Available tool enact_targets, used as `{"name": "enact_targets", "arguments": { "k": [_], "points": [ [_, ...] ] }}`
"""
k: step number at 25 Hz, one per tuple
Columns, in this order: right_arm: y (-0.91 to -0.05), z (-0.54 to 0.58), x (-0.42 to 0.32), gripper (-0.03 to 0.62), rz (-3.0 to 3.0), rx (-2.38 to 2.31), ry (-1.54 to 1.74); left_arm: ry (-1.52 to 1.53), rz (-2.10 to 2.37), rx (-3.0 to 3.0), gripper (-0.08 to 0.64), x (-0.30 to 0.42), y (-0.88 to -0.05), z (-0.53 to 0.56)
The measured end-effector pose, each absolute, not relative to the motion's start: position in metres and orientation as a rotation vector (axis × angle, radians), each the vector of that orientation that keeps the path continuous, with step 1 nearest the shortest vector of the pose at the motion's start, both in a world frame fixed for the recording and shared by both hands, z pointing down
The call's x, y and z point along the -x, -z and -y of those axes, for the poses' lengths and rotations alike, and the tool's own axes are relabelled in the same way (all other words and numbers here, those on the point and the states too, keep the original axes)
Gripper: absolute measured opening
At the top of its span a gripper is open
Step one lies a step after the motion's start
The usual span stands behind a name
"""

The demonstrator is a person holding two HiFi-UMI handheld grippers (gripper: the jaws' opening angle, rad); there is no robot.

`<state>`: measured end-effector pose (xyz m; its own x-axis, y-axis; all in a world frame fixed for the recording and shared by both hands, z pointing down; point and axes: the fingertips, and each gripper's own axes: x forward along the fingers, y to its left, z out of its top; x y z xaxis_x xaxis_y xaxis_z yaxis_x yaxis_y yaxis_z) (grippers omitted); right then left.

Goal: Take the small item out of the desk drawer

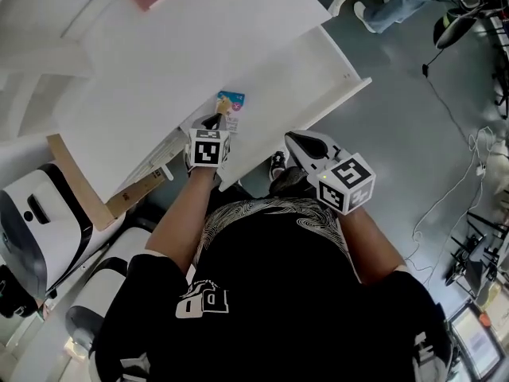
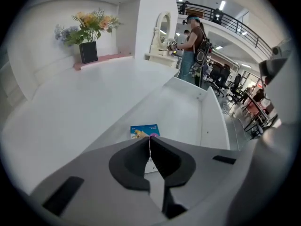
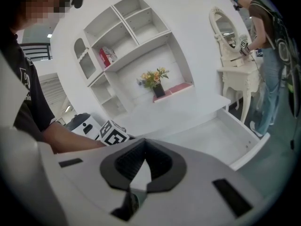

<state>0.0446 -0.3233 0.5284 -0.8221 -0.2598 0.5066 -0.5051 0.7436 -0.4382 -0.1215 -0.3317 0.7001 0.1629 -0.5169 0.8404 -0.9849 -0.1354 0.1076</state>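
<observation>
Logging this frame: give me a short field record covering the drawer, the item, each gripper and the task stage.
drawer: drawer open, pulled out from under the white desk
item: blue packet, at the drawer's left end
left gripper: left gripper shut on the blue packet's near edge
right gripper: right gripper shut, nothing between its jaws, held near the drawer front
task stage: item gripped; can't tell whether it is off the drawer floor

I hold two grippers: my left gripper (image 2: 150, 142) and right gripper (image 3: 142, 142). I count one desk (image 1: 159, 62), one open drawer (image 1: 298, 78), one packet (image 2: 145, 131), one vase (image 2: 88, 52) far left, one mirror (image 2: 163, 25), and one person (image 2: 190, 46) far right.
</observation>
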Motion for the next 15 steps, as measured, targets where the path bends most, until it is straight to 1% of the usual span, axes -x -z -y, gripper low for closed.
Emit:
{"name": "enact_targets", "arguments": {
  "k": [12, 13, 15],
  "points": [
    [-0.557, 0.337, -0.059, 0.009, 2.463, -0.501, -0.837, -0.886, 1.429, -1.663, 0.017, 0.121, -0.747, 0.352],
    [-0.557, 0.339, -0.058, 0.009, 2.465, -0.497, -0.838, -0.888, 1.429, -1.658, 0.024, 0.121, -0.751, 0.353],
    [-0.559, 0.342, -0.058, 0.009, 2.469, -0.489, -0.839, -0.892, 1.429, -1.646, 0.064, 0.121, -0.758, 0.354]
  ]
}}
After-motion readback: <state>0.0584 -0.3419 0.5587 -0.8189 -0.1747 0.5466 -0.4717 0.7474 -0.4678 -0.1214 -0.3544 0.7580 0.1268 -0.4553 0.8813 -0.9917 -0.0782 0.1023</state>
